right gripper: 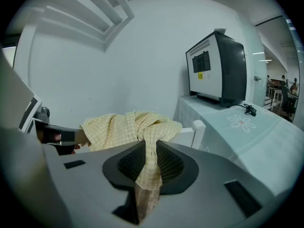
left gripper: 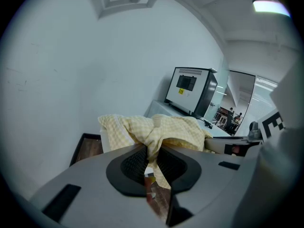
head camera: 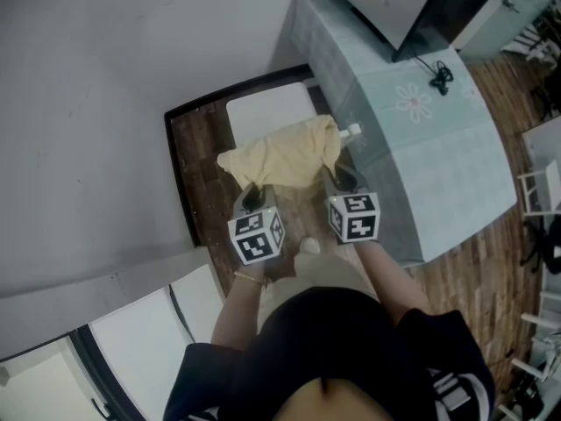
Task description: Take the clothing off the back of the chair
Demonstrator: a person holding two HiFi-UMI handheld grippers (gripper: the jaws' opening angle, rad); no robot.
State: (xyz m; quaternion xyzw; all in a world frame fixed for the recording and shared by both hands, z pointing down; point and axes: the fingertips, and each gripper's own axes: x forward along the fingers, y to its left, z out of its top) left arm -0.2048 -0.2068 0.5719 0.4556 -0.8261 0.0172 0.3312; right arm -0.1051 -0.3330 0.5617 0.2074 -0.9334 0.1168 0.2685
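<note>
The table (head camera: 438, 156), under its pale blue cloth with a flower pattern, stood just to the right of the right gripper (right gripper: 149, 158), with a boxy television (head camera: 394, 3) on its far end, well beyond both tools. Straight ahead of the two grippers stood the white chair (head camera: 267, 112), its back nearest to them and its seat beyond.

The yellow checked garment (head camera: 280, 152) lay bunched over the top of that chair back. The left gripper (left gripper: 151, 156) had its jaws nearly together, pinching a fold of the garment's near edge between the ribbed pads. The right gripper did the same on a fold further right, and a tail of cloth hung down through its jaws. The two tools sat side by side, close together, with the garment stretched from their jaws up onto the chair.

To my eye the grasp was made on both sides, but the lifting clear was yet to be done, since most of the cloth rested on the chair back. It remained to draw it up and off. I saw no container anywhere around the grippers.
</note>
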